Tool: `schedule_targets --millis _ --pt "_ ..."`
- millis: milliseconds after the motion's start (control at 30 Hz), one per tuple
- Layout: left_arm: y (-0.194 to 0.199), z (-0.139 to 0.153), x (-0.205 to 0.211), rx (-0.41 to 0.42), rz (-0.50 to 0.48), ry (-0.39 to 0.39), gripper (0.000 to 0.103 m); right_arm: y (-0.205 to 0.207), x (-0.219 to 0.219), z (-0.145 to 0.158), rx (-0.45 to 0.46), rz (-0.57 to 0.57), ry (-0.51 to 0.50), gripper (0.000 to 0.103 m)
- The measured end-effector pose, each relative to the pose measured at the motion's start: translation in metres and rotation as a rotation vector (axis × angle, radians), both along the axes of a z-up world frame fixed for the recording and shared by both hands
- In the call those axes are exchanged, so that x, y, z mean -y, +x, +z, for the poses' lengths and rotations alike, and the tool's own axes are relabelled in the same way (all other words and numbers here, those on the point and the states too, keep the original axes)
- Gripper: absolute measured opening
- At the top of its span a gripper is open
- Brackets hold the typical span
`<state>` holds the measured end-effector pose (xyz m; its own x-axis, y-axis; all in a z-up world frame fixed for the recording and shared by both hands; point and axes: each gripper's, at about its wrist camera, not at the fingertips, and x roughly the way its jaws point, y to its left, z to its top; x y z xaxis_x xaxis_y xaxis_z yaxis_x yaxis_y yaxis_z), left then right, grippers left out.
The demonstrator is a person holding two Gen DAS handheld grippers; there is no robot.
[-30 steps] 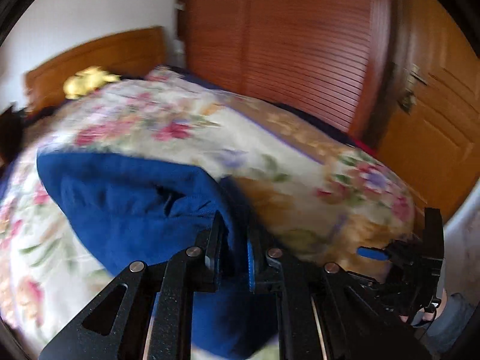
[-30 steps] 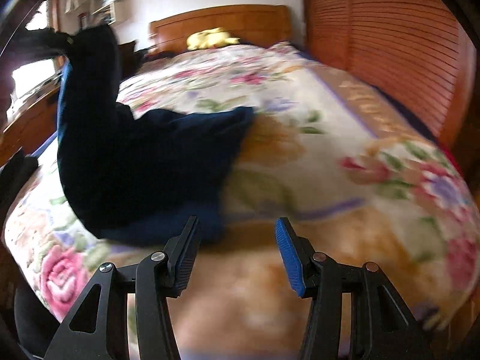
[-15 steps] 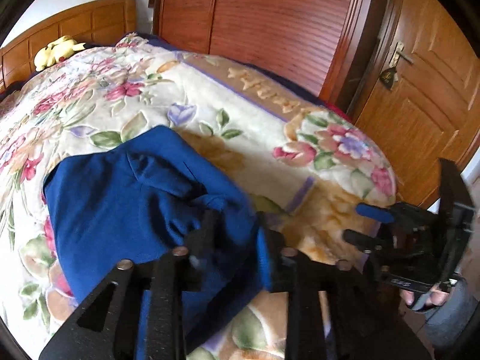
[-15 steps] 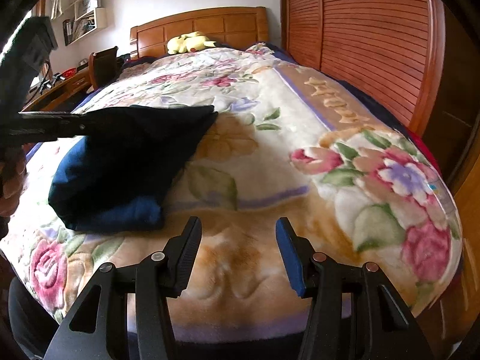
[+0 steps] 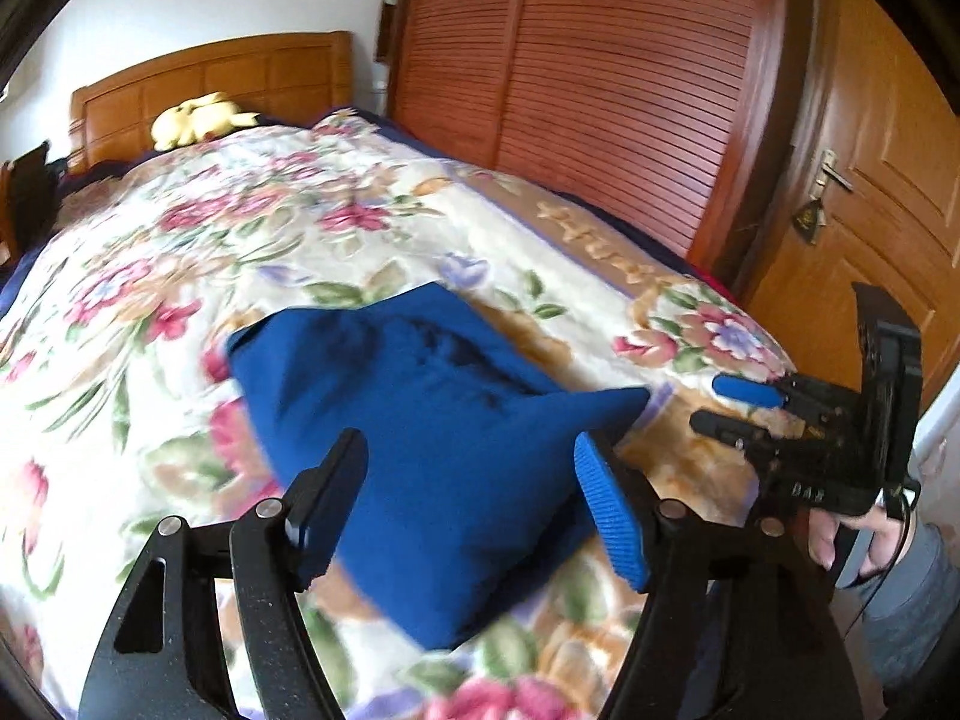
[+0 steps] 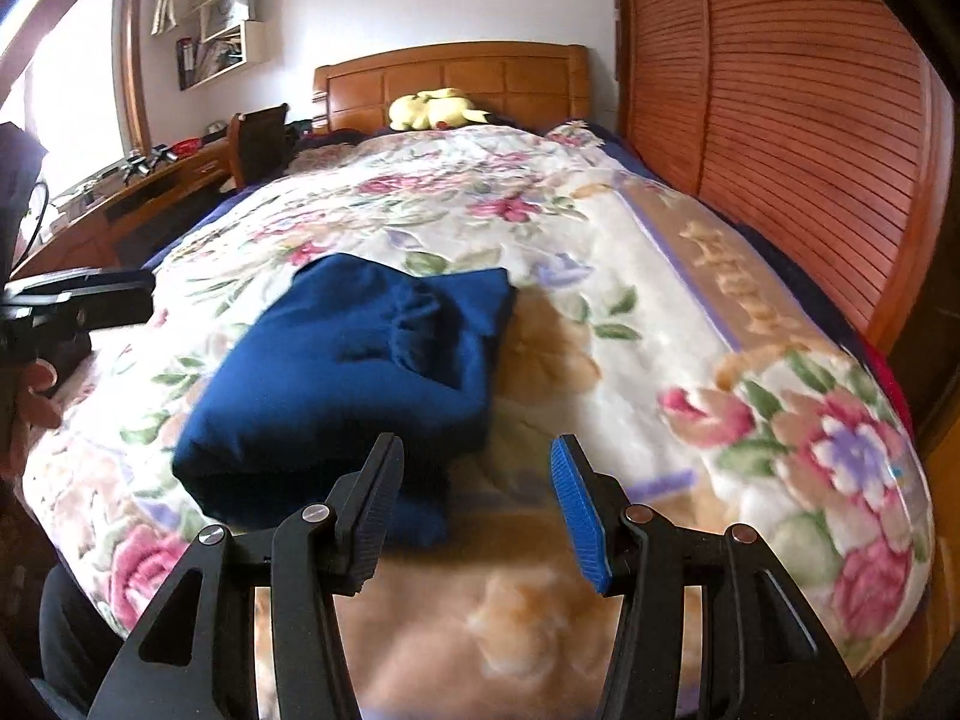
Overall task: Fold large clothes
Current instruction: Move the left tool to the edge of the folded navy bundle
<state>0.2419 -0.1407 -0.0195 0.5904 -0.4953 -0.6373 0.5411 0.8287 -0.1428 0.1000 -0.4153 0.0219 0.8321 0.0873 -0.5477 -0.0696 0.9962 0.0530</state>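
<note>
Looks like you're pretty much done here. The blue garment (image 6: 354, 378) is sitting as a compact folded bundle on the floral blanket (image 6: 690, 324), down near the foot edge of the bed, a bit toward your left side. Your left gripper (image 5: 468, 498) has its jaws spread wide with nothing in them, hovering right over the near part of the bundle. Your right gripper (image 6: 474, 501) is gaping wide too, holding nothing, just off the bundle's near right corner.

What's left, I'd guess: one corner (image 5: 618, 405) pokes out toward the right in the left wrist view, and there's a bunched lump (image 6: 420, 330) on top. Tuck that corner, flatten the lump, and I'd call it folded. Can't tell how tidy the underside layers are.
</note>
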Motion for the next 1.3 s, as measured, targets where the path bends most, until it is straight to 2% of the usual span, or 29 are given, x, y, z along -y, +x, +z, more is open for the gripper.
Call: schedule_targets --millis 267,533,667,800,1000,1300 --pt "-0.015 -0.006 -0.06 0.015 0.092 0.052 0.073 0.049 -0.023 -0.005 -0.031 0.057 0.042 0.053" --pt "-0.019 -0.014 -0.094 0.016 0.153 0.045 0.075 0.087 -0.036 -0.012 -0.101 0.049 0.03 0.053" --pt "-0.019 -0.018 -0.097 0.021 0.161 0.053 0.075 0.089 -0.039 -0.02 -0.142 0.04 0.022 0.053" --pt "-0.014 -0.022 -0.097 0.016 0.156 0.051 0.075 0.093 -0.037 -0.037 -0.206 -0.017 -0.015 0.054" --pt "-0.004 -0.031 -0.092 0.004 0.145 0.054 0.076 0.091 -0.022 -0.051 -0.237 -0.07 0.053 0.071" --pt "0.039 -0.052 -0.075 -0.017 0.134 0.082 0.076 0.092 -0.015 -0.073 -0.279 -0.045 0.18 0.072"
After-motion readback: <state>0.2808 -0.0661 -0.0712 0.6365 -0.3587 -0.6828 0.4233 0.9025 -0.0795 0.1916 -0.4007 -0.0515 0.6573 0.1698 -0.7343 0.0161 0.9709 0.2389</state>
